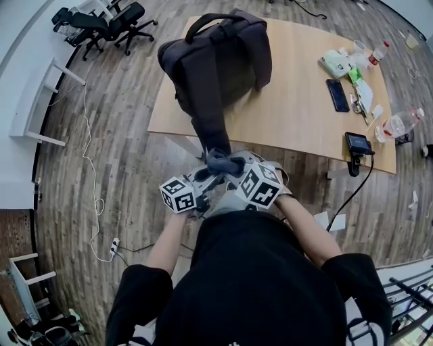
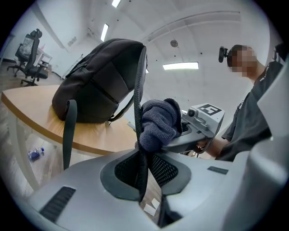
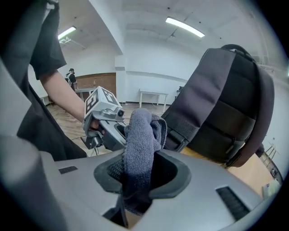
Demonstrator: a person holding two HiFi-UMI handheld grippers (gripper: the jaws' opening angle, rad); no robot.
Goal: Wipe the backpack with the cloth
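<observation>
Backpack (image 1: pixel 216 64) stands on bench (image 1: pixel 298 115) near its front edge. Left gripper (image 2: pixel 143 180) is clamped on limp strap (image 2: pixel 137 90) hanging off that edge; hold it taut. Right gripper (image 3: pixel 135 180) pinches soft, bunched cloth (image 3: pixel 140 140) against the strap.

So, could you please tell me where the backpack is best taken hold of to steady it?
Probably the top handle of the backpack, from the far side of the table: it arches clear of the body, leaving a gap for one claw finger.
</observation>
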